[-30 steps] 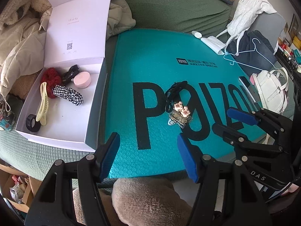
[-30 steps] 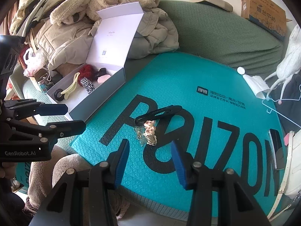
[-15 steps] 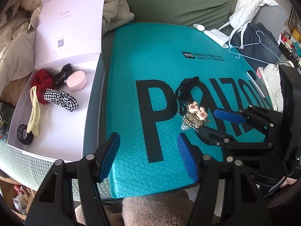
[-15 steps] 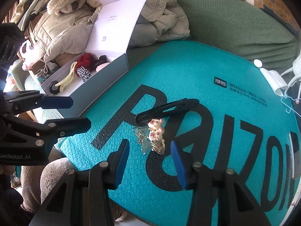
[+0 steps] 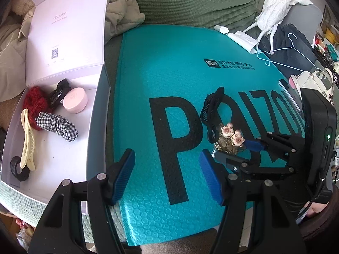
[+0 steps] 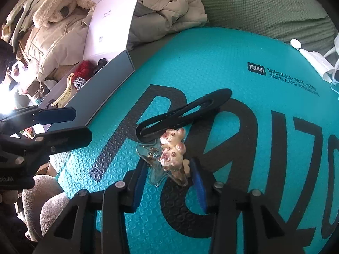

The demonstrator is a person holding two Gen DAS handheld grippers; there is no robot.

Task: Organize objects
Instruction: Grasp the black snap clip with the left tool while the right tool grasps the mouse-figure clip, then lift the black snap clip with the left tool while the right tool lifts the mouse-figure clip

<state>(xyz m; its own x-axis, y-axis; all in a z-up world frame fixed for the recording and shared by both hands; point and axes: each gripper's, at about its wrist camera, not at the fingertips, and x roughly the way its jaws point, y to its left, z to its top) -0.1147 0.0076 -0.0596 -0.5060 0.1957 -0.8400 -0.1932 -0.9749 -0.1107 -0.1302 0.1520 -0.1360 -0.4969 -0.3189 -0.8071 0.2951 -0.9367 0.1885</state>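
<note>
A clear hair clip with cat-paw charms [image 6: 171, 154] [image 5: 231, 136] lies on the teal bubble mailer [image 5: 169, 67], just below a long black hair clip [image 6: 184, 114] [image 5: 211, 108]. My right gripper [image 6: 169, 180] [image 5: 235, 150] straddles the paw clip's near end. Its jaws are closing with the clip between them, and a gap still shows at the left pad. Lower left of the clips, my left gripper [image 5: 167, 177] [image 6: 82, 123] hovers open over the mailer, holding nothing. The open white box [image 5: 99, 127] to the left holds scrunchies, a pink round case and several clips.
The mailer lies on a green sofa [image 5: 190, 2]. Coats and fleece [image 6: 63, 31] are piled behind the box. To the right are a blue wire hanger [image 5: 292, 42], a white bag [image 5: 317, 80] and a phone [image 5: 286, 84]. A person's fleece-covered knee [image 6: 48, 201] is below the mailer's near edge.
Both grippers have sunk toward the mailer. The right gripper came forward until its fingers flank the paw clip, and its jaws have narrowed. The left jaws kept their width.
</note>
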